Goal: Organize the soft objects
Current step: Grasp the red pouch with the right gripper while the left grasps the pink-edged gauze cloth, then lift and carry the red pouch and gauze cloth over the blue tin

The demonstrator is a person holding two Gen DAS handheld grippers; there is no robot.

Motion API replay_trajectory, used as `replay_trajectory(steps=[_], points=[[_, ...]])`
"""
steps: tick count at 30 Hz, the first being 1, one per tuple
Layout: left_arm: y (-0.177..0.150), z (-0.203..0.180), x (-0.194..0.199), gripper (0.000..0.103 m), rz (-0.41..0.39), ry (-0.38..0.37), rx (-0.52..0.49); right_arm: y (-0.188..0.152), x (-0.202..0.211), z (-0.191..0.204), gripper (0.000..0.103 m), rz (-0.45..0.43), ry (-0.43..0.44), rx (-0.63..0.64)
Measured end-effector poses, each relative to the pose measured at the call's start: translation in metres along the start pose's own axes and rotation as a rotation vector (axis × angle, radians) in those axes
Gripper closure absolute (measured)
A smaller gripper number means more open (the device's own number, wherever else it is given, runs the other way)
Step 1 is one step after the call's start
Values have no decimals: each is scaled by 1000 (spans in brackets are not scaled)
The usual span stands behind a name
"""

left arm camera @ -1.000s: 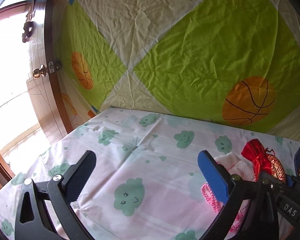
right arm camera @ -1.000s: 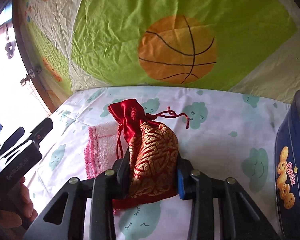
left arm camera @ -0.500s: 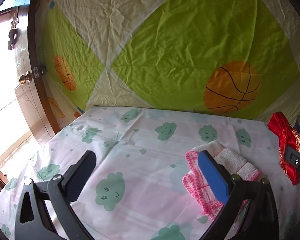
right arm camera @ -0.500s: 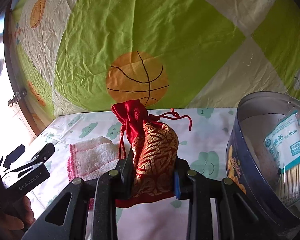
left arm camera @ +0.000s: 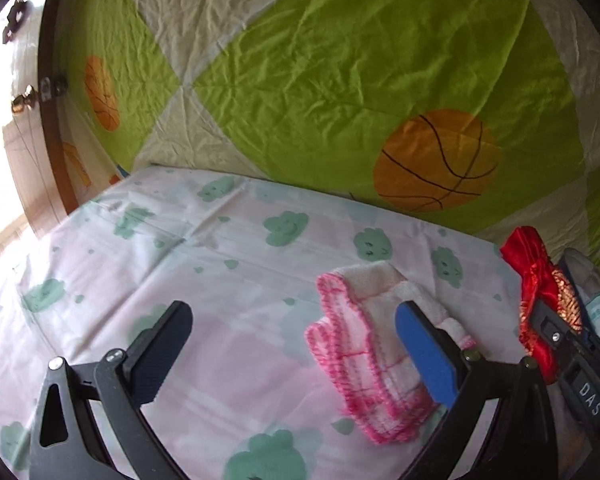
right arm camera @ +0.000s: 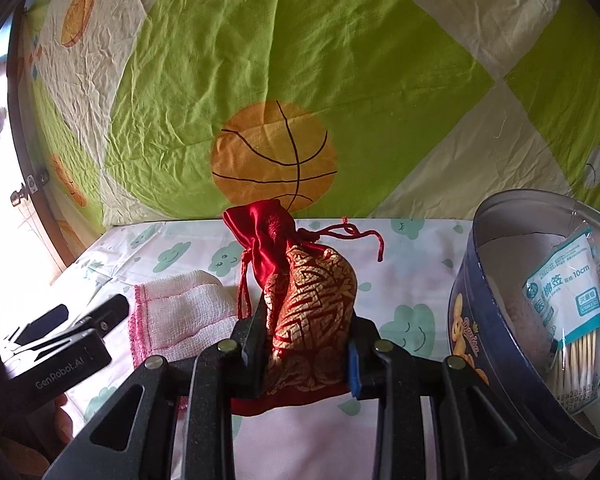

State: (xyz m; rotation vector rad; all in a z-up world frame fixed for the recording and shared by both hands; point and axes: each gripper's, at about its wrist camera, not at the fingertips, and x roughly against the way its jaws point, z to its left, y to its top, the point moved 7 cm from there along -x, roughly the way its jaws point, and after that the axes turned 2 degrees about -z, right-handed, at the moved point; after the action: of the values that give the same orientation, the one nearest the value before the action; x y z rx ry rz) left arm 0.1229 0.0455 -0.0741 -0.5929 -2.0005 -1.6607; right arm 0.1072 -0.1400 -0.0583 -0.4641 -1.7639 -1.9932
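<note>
Your right gripper (right arm camera: 306,344) is clamped on the red and gold drawstring pouch (right arm camera: 306,300), holding it upright just above the cloud-print sheet (right arm camera: 412,264), between the pink-edged folded cloth (right arm camera: 180,312) on its left and the round blue tin (right arm camera: 496,344) on its right. The tin is open, with a packet of cotton swabs (right arm camera: 572,304) inside. Your left gripper (left arm camera: 296,344) has its jaws spread wide and holds nothing, its blue pad (left arm camera: 424,352) hovering just over the folded cloth lying on the sheet.
</note>
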Motion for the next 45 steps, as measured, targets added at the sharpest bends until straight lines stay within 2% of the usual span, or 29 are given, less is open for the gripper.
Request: replay_trajectory(steps=[2, 5, 9, 11, 15, 17, 19, 20, 21, 23, 24, 27, 31, 33, 37, 39, 45], points=[[-10, -15, -13, 0, 77, -54, -7, 0, 4, 0, 71, -17, -2, 5], [-15, -28, -25, 0, 132, -44, -39, 1, 5, -2, 71, -22, -6, 1], [-21, -40, -43, 1, 199, -60, 37, 0, 3, -8, 71, -17, -7, -28], [-24, -50, -50, 1, 222, -12, 9, 0, 2, -10, 71, -10, -2, -43], [-28, -68, -57, 4, 247, 6, -53, 0, 0, -11, 71, -2, -1, -53], [-27, -64, -53, 18, 231, -10, -30, 0, -1, -10, 71, 1, -1, -52], [-24, -59, -50, 50, 208, -28, -8, 0, -1, -9, 71, 2, -3, -49], [-22, -56, -49, 60, 204, -23, -7, 0, -1, -9, 71, -1, -4, -49], [-21, -54, -47, 96, 196, -34, 3, 0, 0, -10, 71, -4, -5, -49], [-22, -57, -45, 95, 200, -173, 35, 0, 1, -10, 71, -9, -6, -48], [-21, -55, -43, 95, 189, -190, 49, 0, 2, -10, 71, -12, -6, -47], [-14, -49, -27, 95, 104, -156, 62, 0, 5, -10, 71, -26, -9, -44], [-3, -54, -3, 95, -27, -112, 13, 3, 14, -10, 71, -71, -19, -39], [3, -58, 11, 95, -106, -90, -35, 6, 22, -9, 71, -114, -28, -33], [10, -68, 36, 95, -261, 34, -167, 9, 34, -6, 71, -171, -56, -8], [11, -72, 40, 95, -281, 33, -194, 10, 37, -6, 71, -187, -65, 0], [12, -68, 39, 95, -257, 25, -172, 9, 48, -7, 71, -223, -100, 18]])
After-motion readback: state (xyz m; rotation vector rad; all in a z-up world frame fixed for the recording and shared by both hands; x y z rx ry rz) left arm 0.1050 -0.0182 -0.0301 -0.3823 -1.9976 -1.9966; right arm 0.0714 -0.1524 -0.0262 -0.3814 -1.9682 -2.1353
